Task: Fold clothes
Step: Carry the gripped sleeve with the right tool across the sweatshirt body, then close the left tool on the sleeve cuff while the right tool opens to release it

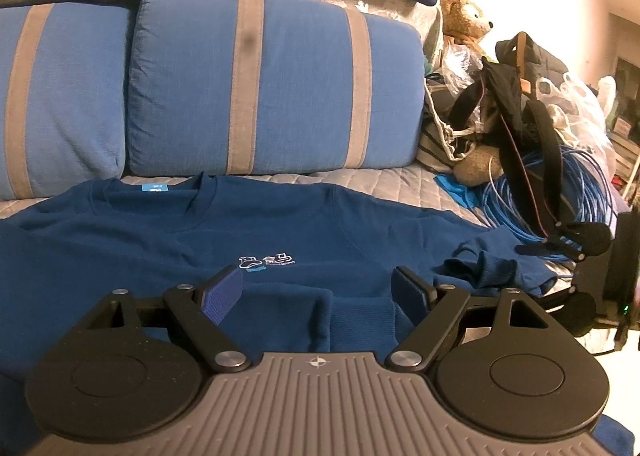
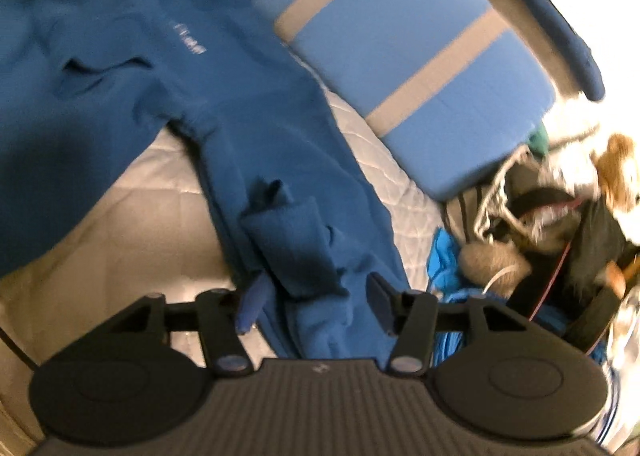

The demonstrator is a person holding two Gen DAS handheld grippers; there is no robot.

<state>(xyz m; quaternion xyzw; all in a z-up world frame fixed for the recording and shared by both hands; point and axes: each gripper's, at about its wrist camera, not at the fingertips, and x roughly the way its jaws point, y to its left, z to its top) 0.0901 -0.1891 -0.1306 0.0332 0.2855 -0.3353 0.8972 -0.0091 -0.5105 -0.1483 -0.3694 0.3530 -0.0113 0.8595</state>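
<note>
Blue sweatshirt spread flat on grey quilted sofa seat, chest logo up, collar toward far cushions. Blue cushions with grey stripes line back. Right end: teddy bear, black bag, coiled blue cable, plastic bags. Dark garments draped over backrest. Left tongs spread wide above hem, pinching nothing. Right tongs spread over sleeve near right edge; view blurred.
</note>
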